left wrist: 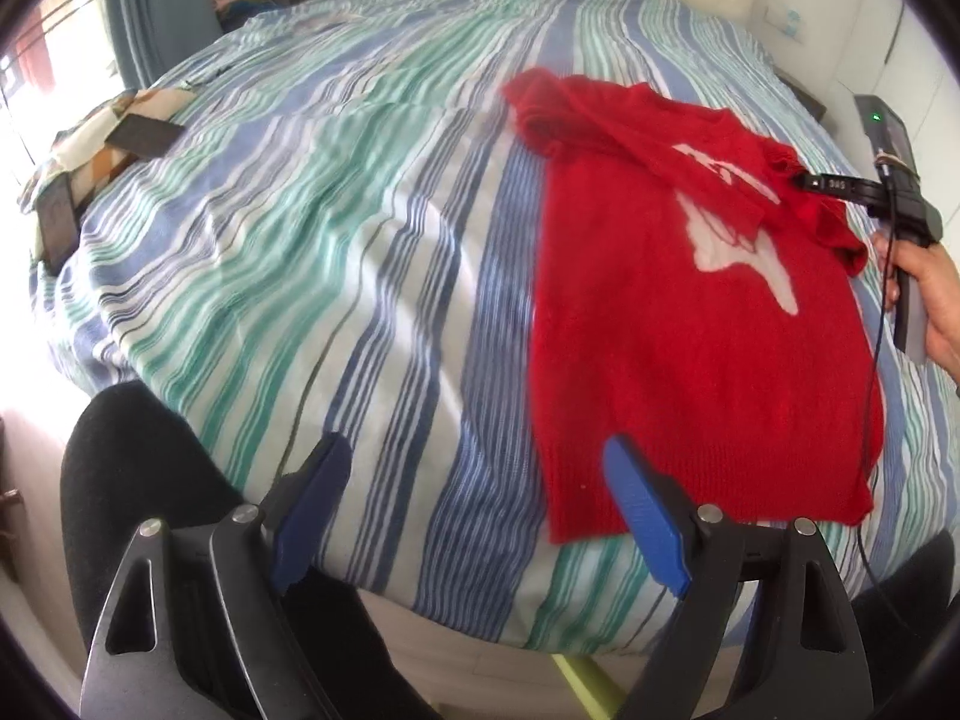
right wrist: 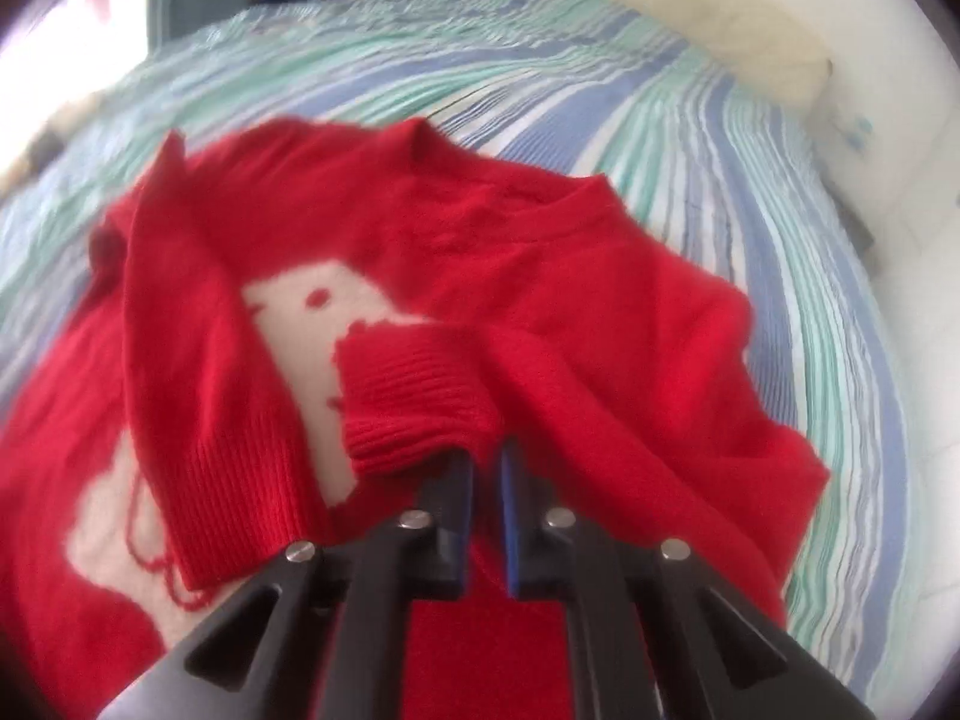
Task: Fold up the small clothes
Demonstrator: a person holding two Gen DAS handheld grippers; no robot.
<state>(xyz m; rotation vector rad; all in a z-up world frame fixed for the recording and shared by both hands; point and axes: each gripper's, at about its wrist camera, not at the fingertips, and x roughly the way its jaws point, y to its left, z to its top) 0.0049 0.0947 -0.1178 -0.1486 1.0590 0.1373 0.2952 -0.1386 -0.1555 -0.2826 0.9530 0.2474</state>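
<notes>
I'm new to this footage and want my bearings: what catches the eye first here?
A bright red sweater with a white figure knitted in lies on a bed under a blue, green and white striped cover. The right tongs are shut on the ribbed cuff of one sleeve, drawn across the chest. The left tongs hang open over the near edge of the bed, holding nothing.

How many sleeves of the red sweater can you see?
2. One sleeve lies folded across the red sweater on its left side; the other sleeve is pinched at its cuff by the right gripper.

Bright daylight glares from the left; fisheye edges bend, right view motion-blurred.
</notes>
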